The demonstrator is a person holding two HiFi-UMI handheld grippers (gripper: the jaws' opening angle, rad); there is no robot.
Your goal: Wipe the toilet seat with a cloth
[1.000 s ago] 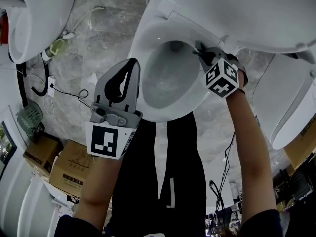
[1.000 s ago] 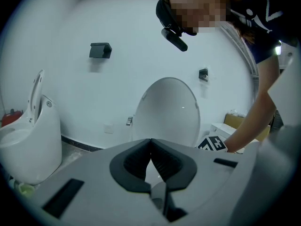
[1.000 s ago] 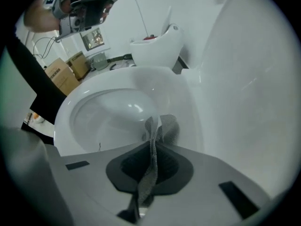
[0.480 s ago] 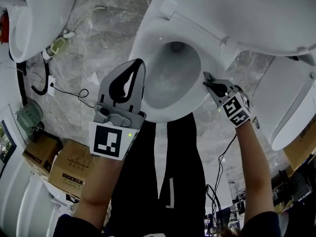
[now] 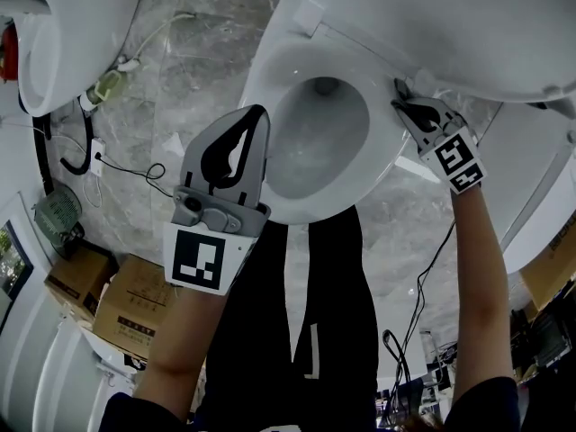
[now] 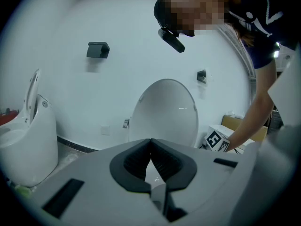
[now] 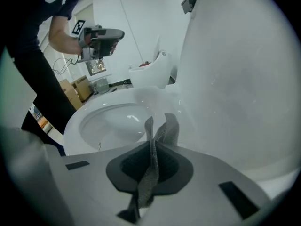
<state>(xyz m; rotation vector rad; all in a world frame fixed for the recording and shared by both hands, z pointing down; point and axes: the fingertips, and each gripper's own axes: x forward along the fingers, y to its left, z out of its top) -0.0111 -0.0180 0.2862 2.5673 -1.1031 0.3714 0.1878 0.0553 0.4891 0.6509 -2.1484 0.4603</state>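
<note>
Your right gripper (image 5: 402,95) pinches grey cloth (image 7: 150,173) at back of toilet seat (image 5: 256,79), upper right of middle in head view. Press cloth flat on seat, slide slow round ring. Left gripper (image 5: 258,115) pressed together, empty; hold it away from bowl.

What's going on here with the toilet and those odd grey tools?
A person is cleaning a white toilet, with a handheld two-jaw gripper in each hand. The right gripper is shut on a grey mesh cloth and holds it at the back of the white toilet seat, close to the raised white lid. The left gripper is shut, empty, and held in the air across the bowl.
</note>
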